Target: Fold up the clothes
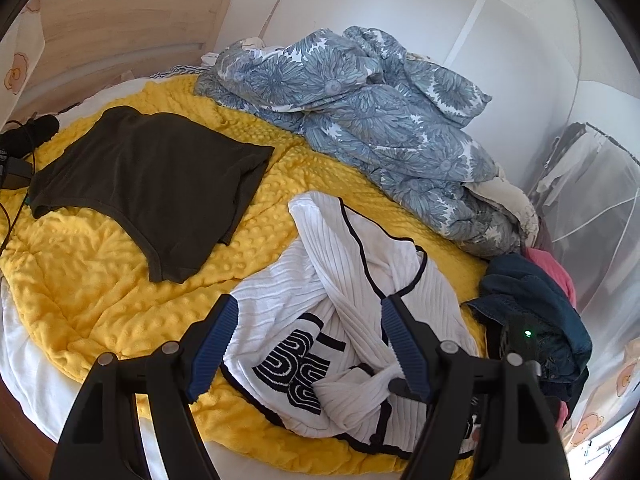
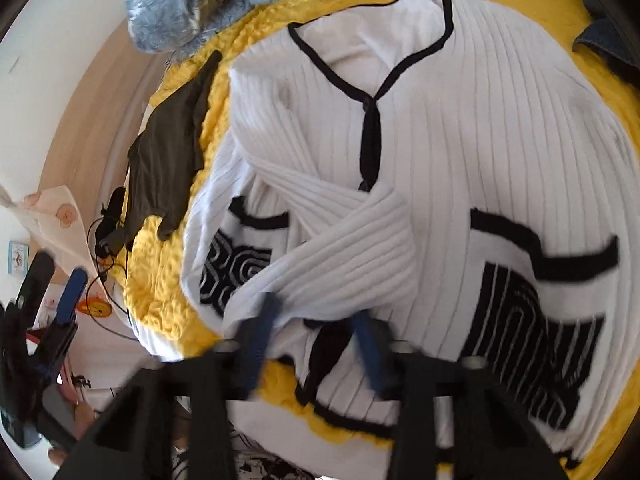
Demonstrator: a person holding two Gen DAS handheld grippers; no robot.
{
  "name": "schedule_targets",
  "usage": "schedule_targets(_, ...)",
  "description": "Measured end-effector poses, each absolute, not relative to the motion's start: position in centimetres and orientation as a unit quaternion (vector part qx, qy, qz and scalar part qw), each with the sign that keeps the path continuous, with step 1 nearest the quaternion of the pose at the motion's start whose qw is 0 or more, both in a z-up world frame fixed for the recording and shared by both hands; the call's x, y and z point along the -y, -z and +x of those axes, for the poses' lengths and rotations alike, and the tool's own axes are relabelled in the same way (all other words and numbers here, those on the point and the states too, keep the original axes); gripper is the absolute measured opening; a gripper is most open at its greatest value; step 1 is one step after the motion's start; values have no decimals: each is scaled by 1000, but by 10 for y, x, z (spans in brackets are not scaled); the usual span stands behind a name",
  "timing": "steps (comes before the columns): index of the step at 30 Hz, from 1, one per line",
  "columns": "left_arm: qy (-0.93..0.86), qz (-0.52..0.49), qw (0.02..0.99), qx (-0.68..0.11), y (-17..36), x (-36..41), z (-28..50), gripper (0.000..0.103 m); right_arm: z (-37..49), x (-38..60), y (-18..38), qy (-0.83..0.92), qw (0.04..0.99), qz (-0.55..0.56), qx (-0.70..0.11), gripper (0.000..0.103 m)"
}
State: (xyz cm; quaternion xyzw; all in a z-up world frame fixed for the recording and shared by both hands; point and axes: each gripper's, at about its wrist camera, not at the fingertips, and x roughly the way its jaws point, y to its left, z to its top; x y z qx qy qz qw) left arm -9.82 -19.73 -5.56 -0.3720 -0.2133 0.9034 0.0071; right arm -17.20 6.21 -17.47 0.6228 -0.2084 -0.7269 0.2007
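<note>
White ribbed knit, edged in black piping, makes up the cardigan [image 1: 344, 320] that lies crumpled on the yellow blanket [image 1: 100, 280] just ahead of both tools. From the left wrist view the left tool [image 1: 308, 344] hangs above the garment's lower half with its jaws spread wide and nothing between them; the black maze-like pattern on the hem and one folded sleeve show in the gap, and whether the blue ribbed pads [image 1: 404, 344] touch the cloth cannot be told. The right wrist view is motion-blurred: the right tool [image 2: 316, 344] sits low at the cardigan's [image 2: 440, 152] bottom edge, jaws moderately apart, with a dark strip of hem trim between the blue fingers [image 2: 260, 344]; whether they press on it cannot be told. A sleeve crosses the cardigan's front diagonally, below the black V-neck placket. The blanket is plush with raised dots, spread over a bed with a pale wooden headboard [image 1: 120, 28]. To the left lies a dark olive shirt [image 1: 152, 184], flat and roughly folded, well apart from the cardigan. A blue-grey floral quilt [image 1: 380, 120] is bunched along the far side, and a heap of dark blue and pink clothes [image 1: 536, 312] sits at the right edge.
</note>
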Motion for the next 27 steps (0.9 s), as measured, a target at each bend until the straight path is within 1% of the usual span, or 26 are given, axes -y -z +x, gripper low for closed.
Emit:
schedule_targets(5, -903, -371, 9, 216, 55, 198, -98, 77, -182, -60, 172, 755, 202, 596, 188, 9)
schedule_targets(11, -903, -373, 9, 213, 56, 197, -100, 77, -195, -42, 112, 823, 222, 507, 132, 8)
schedule_targets(14, -903, -372, 10, 214, 56, 196, -101, 77, -197, -26, 70, 848, 242, 462, 88, 8)
schedule_targets(16, -903, -372, 8, 214, 57, 197, -101, 77, -196, -14, 51, 861, 247, 442, 41, 8)
schedule_targets(17, -903, -373, 8, 214, 57, 197, -101, 77, -197, -9, 50, 862, 245, 444, 18, 8)
schedule_targets(19, -901, -376, 7, 215, 58, 199, -101, 77, -201, 0, 65, 852, 227, 471, -27, 9)
schedule_targets(20, -901, -375, 8, 216, 58, 199, -101, 77, -203, 4, 72, 846, 218, 484, -50, 11)
schedule_targets(22, -901, -374, 8, 219, 58, 201, -100, 77, -207, 2, 88, 841, 190, 500, -74, 19)
schedule_targets(24, -901, -374, 8, 222, 58, 203, -99, 77, -211, -10, 111, 832, 160, 526, -77, 42)
schedule_targets(27, -900, -373, 8, 226, 57, 206, -98, 77, -206, -19, 129, 831, 122, 533, -103, 43)
